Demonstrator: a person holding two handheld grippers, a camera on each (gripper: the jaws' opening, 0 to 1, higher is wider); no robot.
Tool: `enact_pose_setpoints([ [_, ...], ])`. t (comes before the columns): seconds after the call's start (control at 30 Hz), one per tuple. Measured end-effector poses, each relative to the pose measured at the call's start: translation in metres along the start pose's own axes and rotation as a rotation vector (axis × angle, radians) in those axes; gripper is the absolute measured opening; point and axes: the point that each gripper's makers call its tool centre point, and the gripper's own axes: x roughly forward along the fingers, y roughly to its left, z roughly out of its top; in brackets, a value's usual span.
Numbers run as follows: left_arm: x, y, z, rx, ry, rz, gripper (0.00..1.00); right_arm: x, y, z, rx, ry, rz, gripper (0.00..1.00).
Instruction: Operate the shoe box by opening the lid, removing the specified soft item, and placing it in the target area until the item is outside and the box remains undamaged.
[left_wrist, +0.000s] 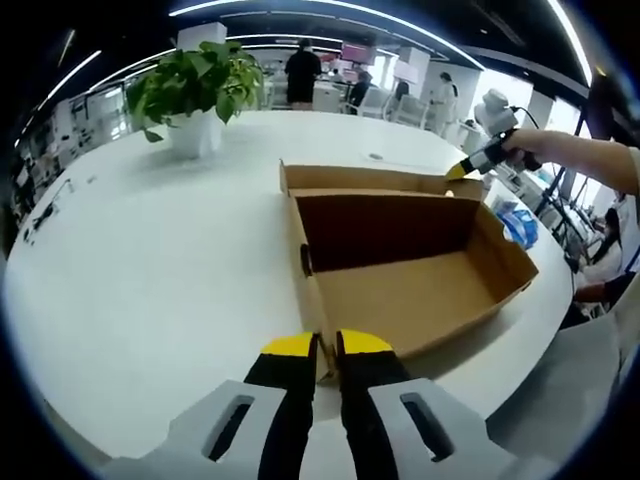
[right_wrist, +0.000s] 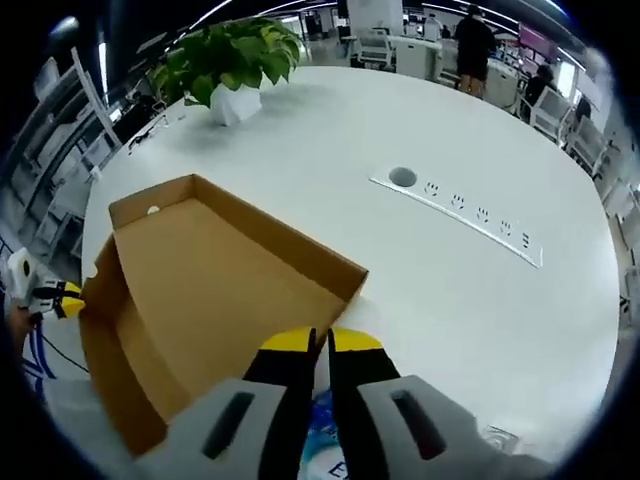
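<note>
— Well, where do we stand with the shoe box (left_wrist: 400, 290)?

— In the left gripper view its lid (left_wrist: 360, 178) is folded back flat at twelve o'clock and the inside is bare cardboard. We judge opening and emptying done.

— And the soft item?

— We take it to be the blue-and-white soft packet (left_wrist: 515, 225), lying on the white table (left_wrist: 150, 280) at three o'clock, just outside the box's right wall. In the right gripper view it sits at six o'clock, under the tongs.

— Our tongs?

— The left gripper (left_wrist: 328, 345) is clamped on the near wall of the shoe box; a cardboard edge shows between its tips. The right gripper (right_wrist: 320, 338) has its tips together bar a thin slit, with nothing visibly held.

— So the next move?

— We see no marked target area, so we can't confirm the placement. If the packet must go further, the right tongs need to part, dip and pinch it gently. Otherwise we release the wall slowly, so the cardboard isn't creased.
</note>
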Motion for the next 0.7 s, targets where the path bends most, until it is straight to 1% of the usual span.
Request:
enact_pose_setpoints([
  [0.13, 0.0, 0.0, 0.0, 0.003, 0.005, -0.002, 0.04, -0.005, 0.001, 0.003, 0.003, -0.017, -0.002, 0.0],
  [0.23, 0.0, -0.001, -0.001, -0.001, 0.005, -0.001, 0.04, -0.009, 0.002, 0.004, 0.04, -0.025, -0.005, 0.0],
  [0.5, 0.0, -0.001, -0.002, 0.006, 0.007, 0.001, 0.04, -0.014, 0.004, 0.007, 0.052, -0.053, -0.008, 0.0],
  [0.6, -0.001, -0.001, -0.002, -0.001, 0.006, 0.001, 0.04, -0.019, 0.007, 0.008, 0.048, -0.069, -0.005, 0.0],
  [0.7, -0.001, -0.001, -0.002, -0.005, 0.007, -0.001, 0.04, -0.023, 0.009, 0.01, 0.024, -0.079, -0.004, 0.0],
])
